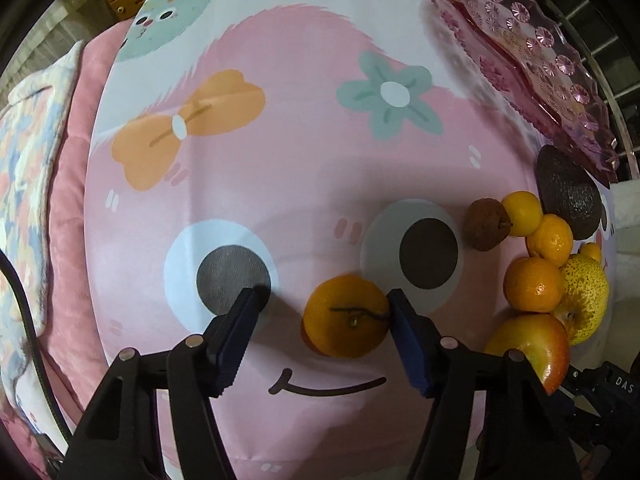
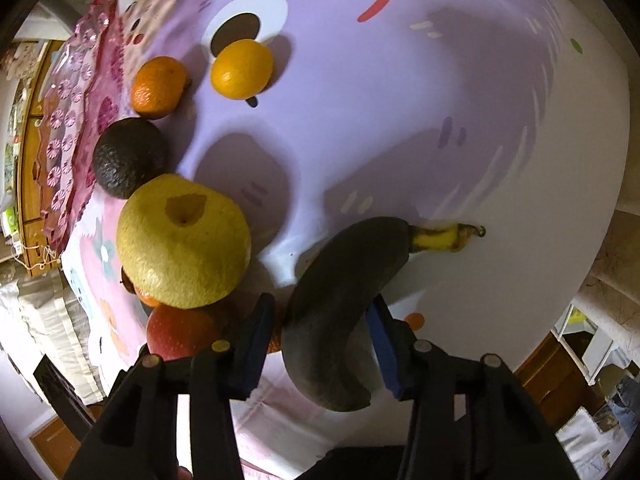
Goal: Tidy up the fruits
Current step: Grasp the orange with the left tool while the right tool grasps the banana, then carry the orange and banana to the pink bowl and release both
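Orange fruit: mandarin (image 1: 346,316) on the pink cartoon cloth (image 1: 304,168), stem up, between the left gripper (image 1: 324,312) fingers.
Left fingers: about half open; right pad (image 1: 404,320) touching or just beside the mandarin's side, left pad (image 1: 244,312) well apart from it. Not clamped.
Dark fruit: blackened banana (image 2: 340,312) with yellow stem end, lying on the tabletop between the right gripper (image 2: 320,332) fingers.
Right fingers: narrow gap; right pad (image 2: 380,336) against the banana, left pad (image 2: 256,336) just beside it; full pinch, cannot tell.
Pile: avocado (image 1: 568,196), small oranges (image 1: 534,284), yellow pear (image 1: 586,300), red-yellow apple (image 1: 536,344), brown shrivelled fruit (image 1: 486,224), clustered right of the mandarin.
Dish: pink glass tray (image 1: 532,52) at the far right tabletop edge, beside the avocado.
Open room: bare cloth left of and beyond the mandarin; bare tabletop right of the banana.
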A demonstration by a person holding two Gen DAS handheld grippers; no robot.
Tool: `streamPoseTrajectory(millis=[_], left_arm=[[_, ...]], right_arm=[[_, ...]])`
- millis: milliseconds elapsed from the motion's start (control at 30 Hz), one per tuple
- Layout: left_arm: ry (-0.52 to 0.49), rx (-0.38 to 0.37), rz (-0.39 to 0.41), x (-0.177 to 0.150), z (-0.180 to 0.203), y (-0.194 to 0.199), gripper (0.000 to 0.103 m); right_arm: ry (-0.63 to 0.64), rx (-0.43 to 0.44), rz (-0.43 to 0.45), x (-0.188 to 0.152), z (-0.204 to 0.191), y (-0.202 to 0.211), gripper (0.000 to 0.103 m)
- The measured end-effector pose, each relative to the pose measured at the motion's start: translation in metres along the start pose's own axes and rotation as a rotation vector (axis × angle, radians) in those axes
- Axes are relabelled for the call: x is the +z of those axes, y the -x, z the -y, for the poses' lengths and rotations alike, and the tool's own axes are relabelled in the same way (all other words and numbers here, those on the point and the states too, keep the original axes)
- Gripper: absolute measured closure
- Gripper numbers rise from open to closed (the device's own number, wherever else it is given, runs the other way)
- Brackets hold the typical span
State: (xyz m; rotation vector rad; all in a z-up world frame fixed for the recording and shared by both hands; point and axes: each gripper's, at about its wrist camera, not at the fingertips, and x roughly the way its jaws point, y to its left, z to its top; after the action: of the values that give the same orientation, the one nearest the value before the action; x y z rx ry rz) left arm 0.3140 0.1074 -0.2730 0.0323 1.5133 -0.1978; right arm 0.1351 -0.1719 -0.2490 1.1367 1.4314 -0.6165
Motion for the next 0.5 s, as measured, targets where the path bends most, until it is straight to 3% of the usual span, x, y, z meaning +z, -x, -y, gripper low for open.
streamPoseTrajectory(millis=[100,233,500], left_arm=[[-0.006,-0.015,0.002,0.001,0.004,0.002,0.046],[-0.02,-0.057,0.006,-0.002,0.009,0.005,0.064],[-0.023,-0.045,0.026,-0.012,0.01,0.014,0.065]], right_arm=[[-0.02,0.007,-0.005,0.0,0.008,0.0,0.061],[-0.02,0.009,0.002,-0.001,0.009,0.002,0.063],[0.019,0.062,0.048,-0.014,0.006,0.009,0.066]])
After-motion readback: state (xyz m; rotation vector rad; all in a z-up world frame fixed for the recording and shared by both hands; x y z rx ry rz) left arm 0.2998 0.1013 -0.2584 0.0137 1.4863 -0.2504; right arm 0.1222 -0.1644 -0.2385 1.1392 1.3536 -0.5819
